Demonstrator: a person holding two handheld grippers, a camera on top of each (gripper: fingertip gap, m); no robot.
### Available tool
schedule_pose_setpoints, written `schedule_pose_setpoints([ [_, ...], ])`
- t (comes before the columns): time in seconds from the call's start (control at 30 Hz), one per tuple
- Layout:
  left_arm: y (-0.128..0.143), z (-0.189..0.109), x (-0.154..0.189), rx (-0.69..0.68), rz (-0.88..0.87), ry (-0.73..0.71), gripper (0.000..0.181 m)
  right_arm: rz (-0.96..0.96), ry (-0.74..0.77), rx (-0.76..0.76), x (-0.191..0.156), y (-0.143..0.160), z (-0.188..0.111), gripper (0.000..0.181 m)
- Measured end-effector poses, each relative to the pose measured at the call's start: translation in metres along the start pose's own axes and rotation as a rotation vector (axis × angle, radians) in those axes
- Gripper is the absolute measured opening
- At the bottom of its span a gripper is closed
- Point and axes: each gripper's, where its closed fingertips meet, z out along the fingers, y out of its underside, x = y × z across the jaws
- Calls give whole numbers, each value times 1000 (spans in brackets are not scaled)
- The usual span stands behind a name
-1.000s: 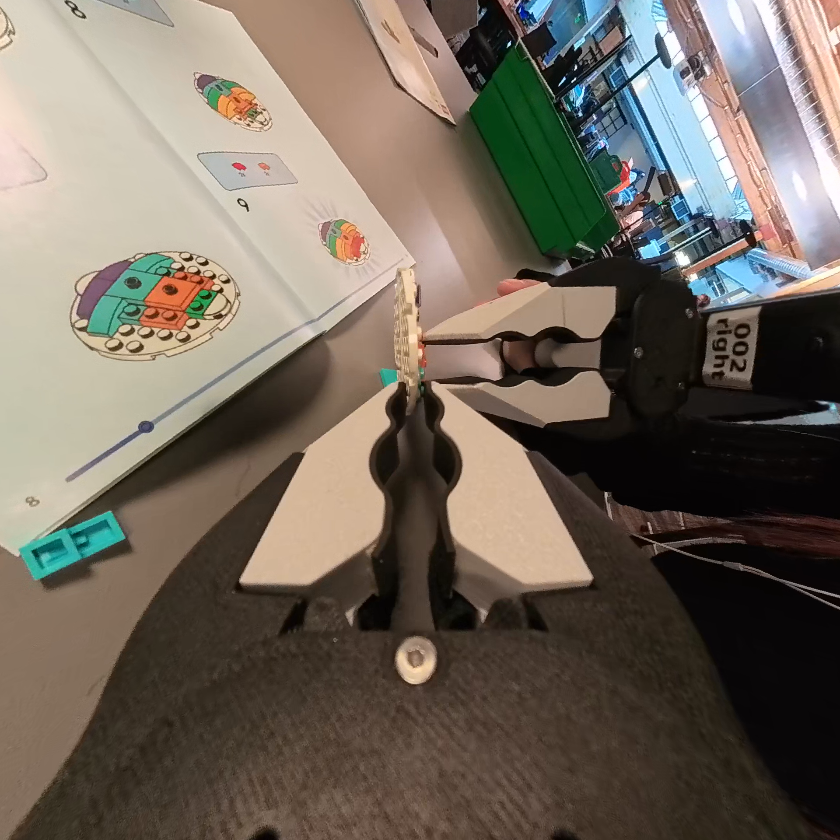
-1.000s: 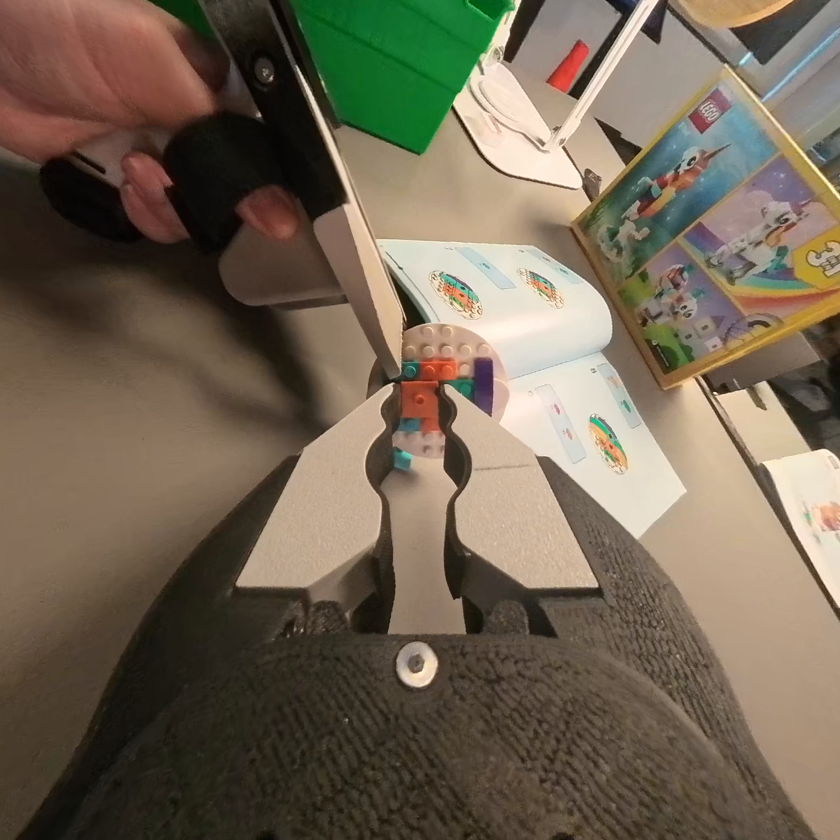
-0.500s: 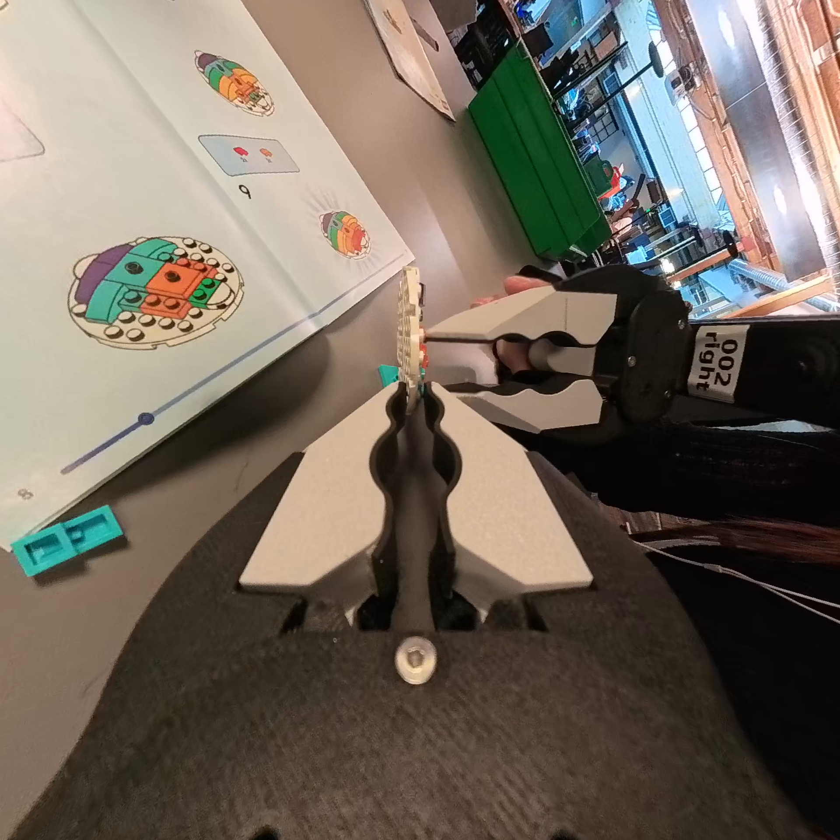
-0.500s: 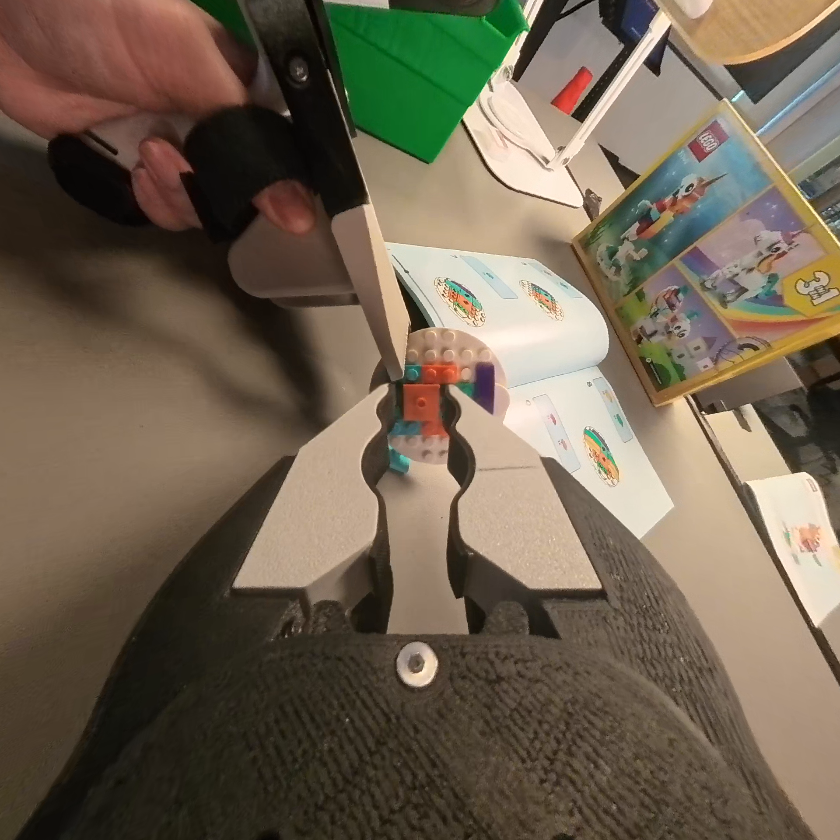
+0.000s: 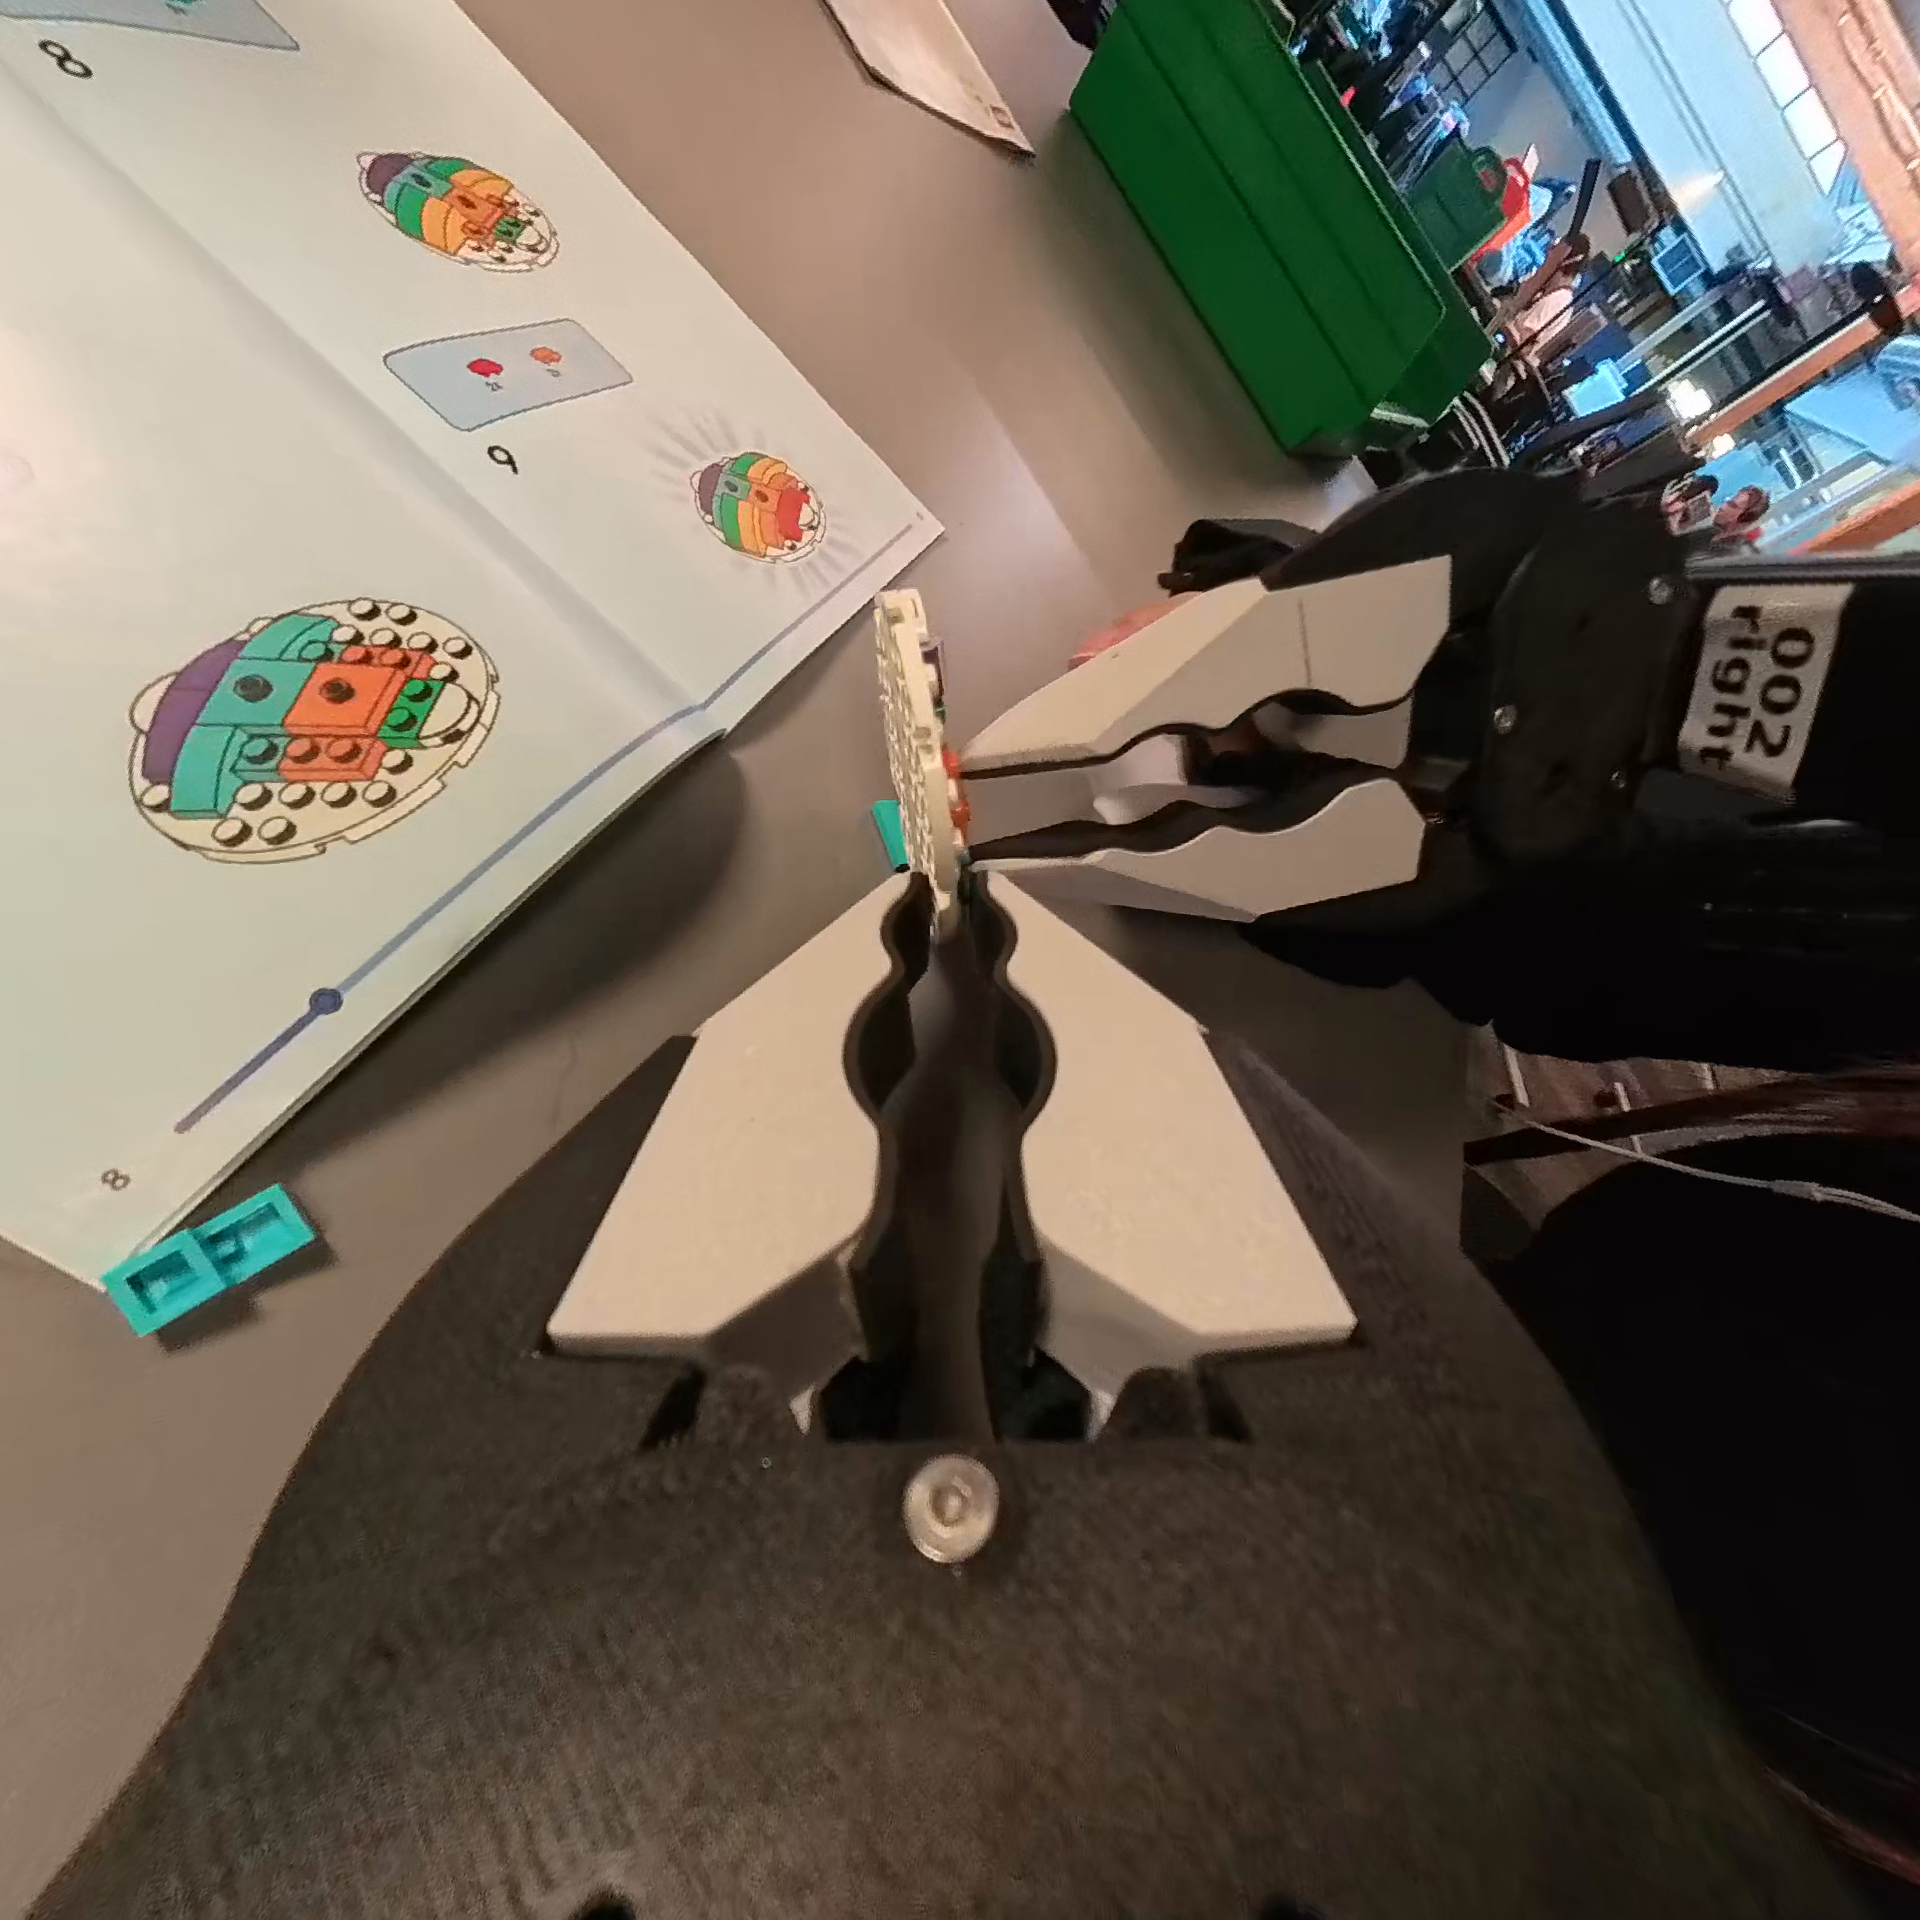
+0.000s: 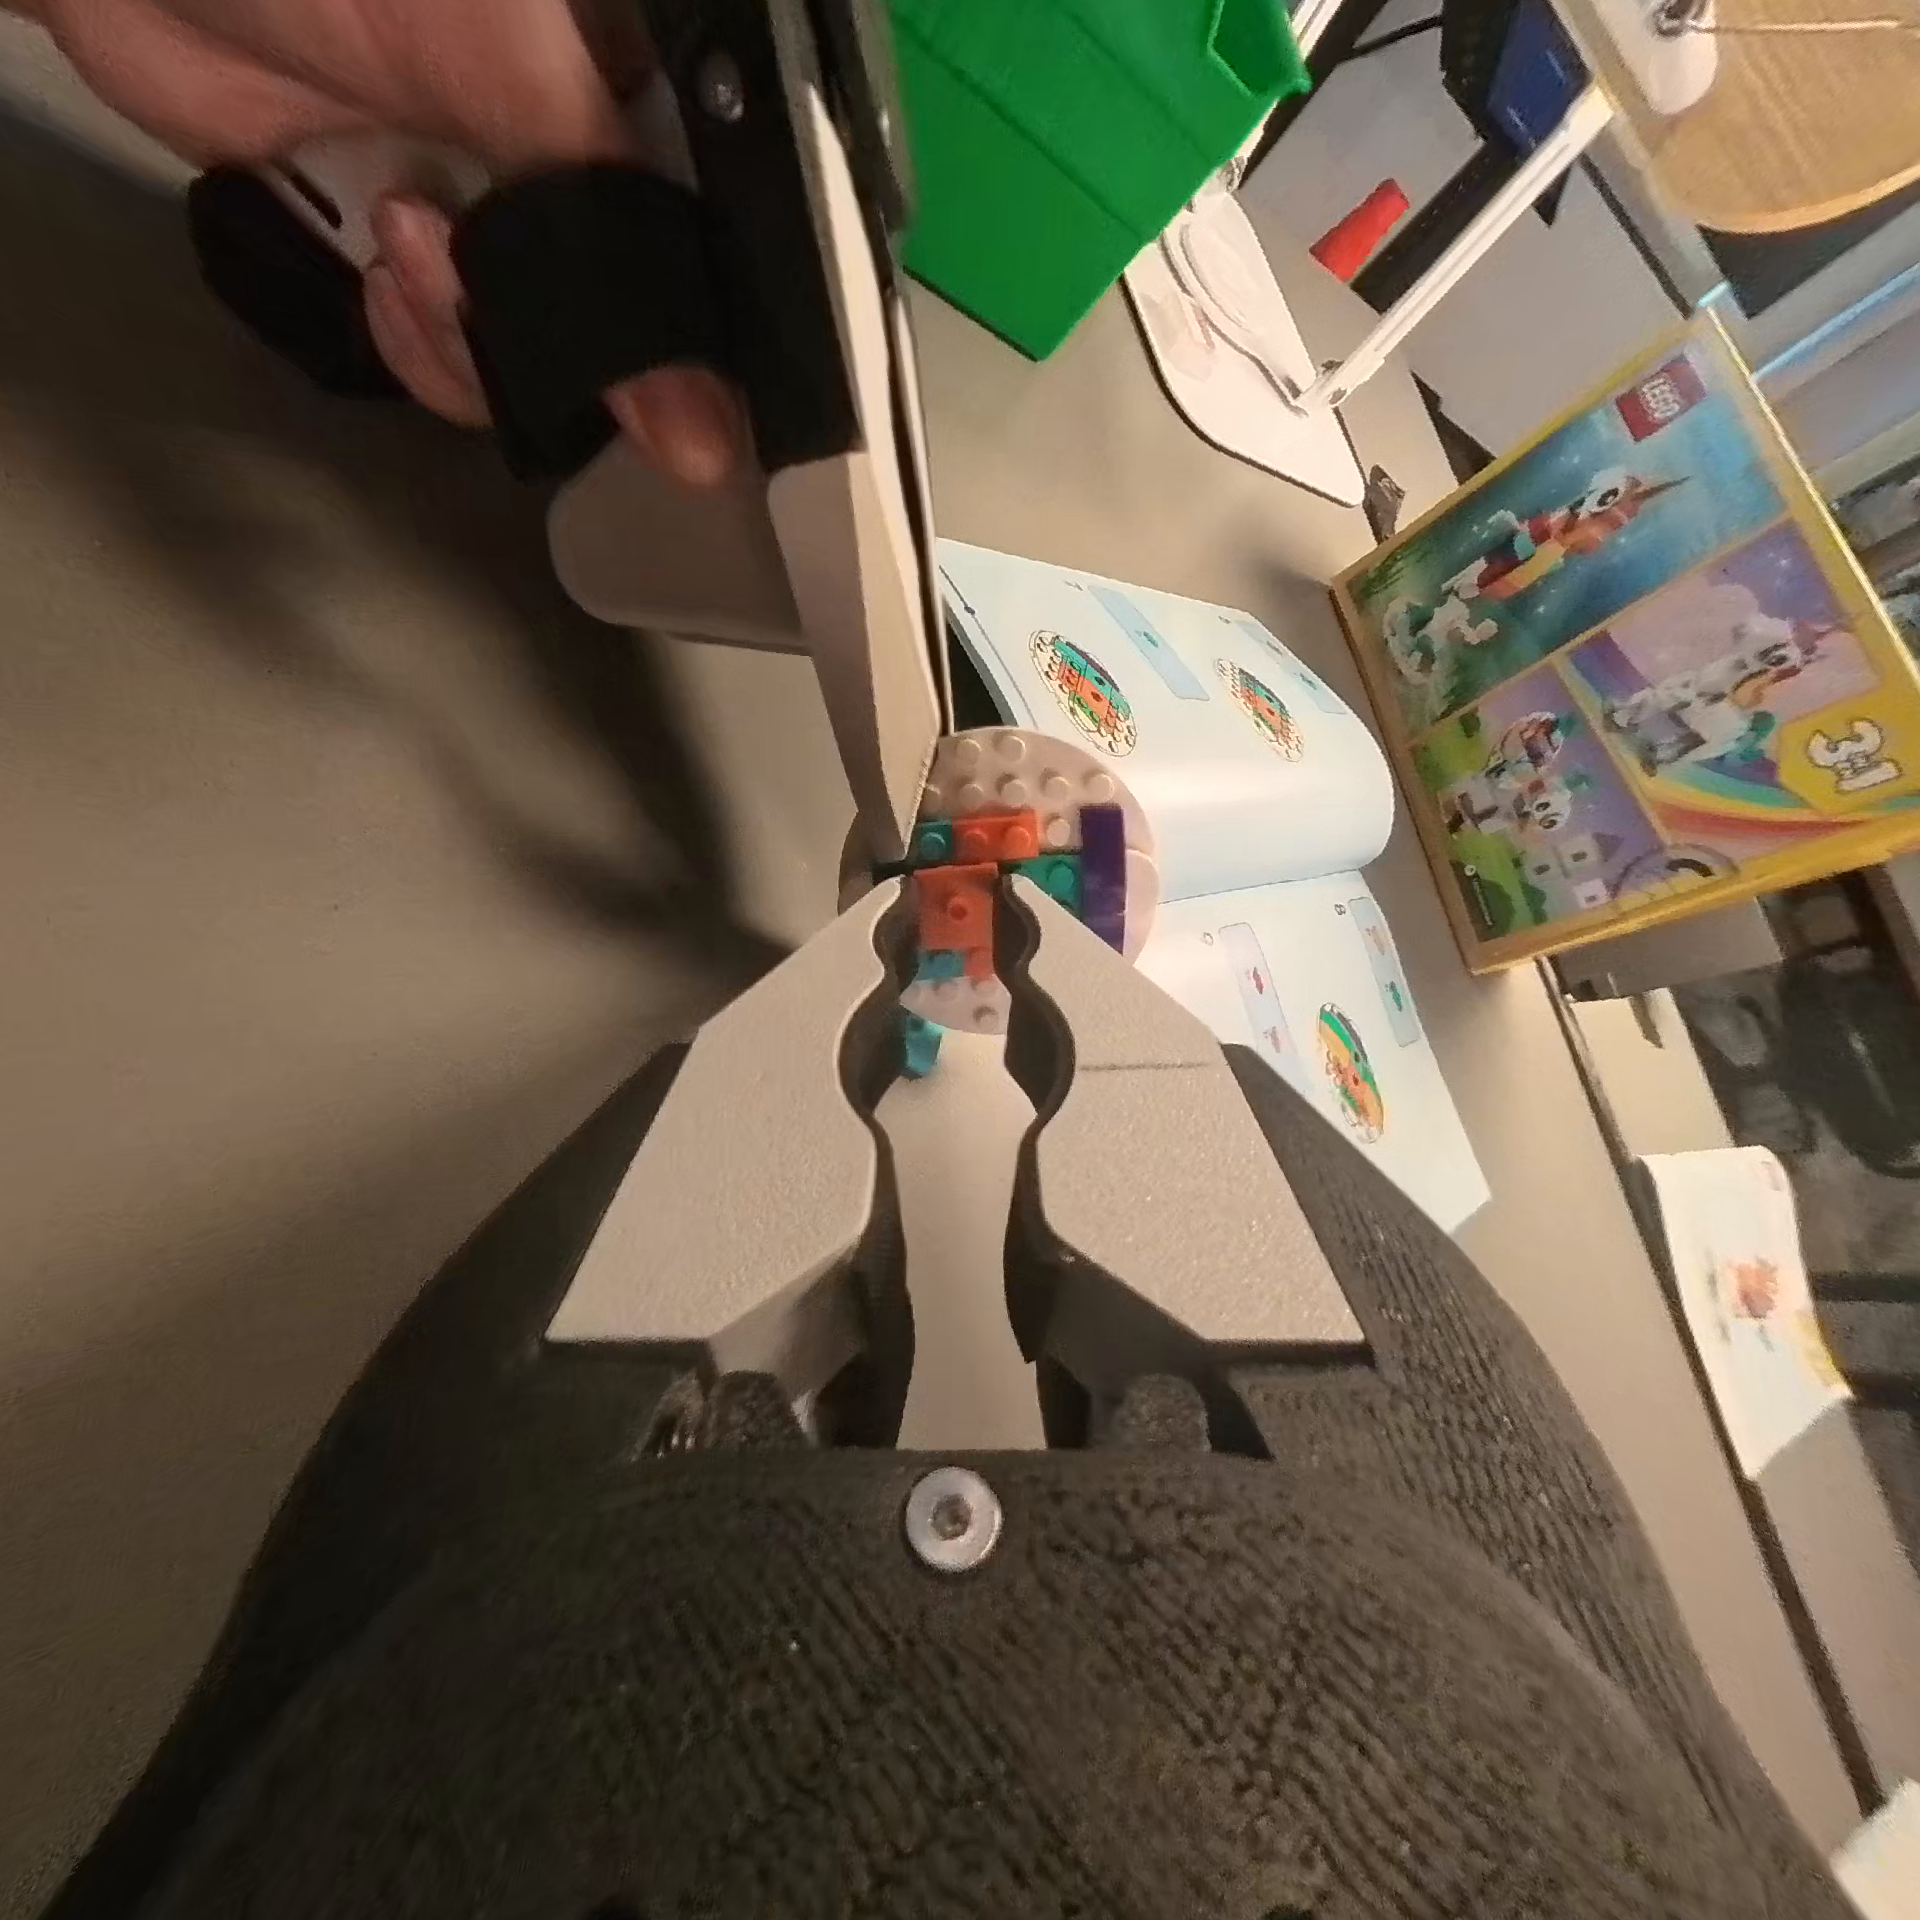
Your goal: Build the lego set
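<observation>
Tongs status first: my left tongs (image 5: 948, 902) pinch the lower edge of the round white plate (image 5: 906, 727), holding it on edge above the counter (image 5: 935, 260). My right tongs (image 6: 954, 894) are slightly spread, tips against the studded face, straddling the orange brick (image 6: 956, 906) on it. I can't tell whether they actually grip it or just press.

Plate already carries teal, orange and purple pieces; a teal piece (image 5: 886, 833) sticks out behind it.

Step in hand, as I read it: seating the orange brick onto the plate, matching the open instruction booklet (image 5: 312, 520) lying just beside.

Next move, my guess: push straight along the stud axis while the left side braces, then back the right tongs off without dragging the brick. Thin edge grip may let the plate twist or slip.

Spare teal brick (image 5: 208, 1257) lies at the booklet's corner, lego box (image 6: 1621, 644) beyond the booklet.
</observation>
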Motion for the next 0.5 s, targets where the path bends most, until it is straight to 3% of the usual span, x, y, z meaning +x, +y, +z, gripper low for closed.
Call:
schedule_pose_setpoints([
  [0.1,0,0,-1,1,9,-20,6,13,-3,1,1,0,0,11],
  [0.13,1,-1,-3,-4,8,-35,6,9,24,18,8,-2,-4,0],
  [0.33,-9,-3,-4,64,-9,-32,6,131,-18,67,8,-7,-5,0],
  [0.5,-36,-14,11,257,73,33,6,399,-8,217,31,-16,-17,24],
])
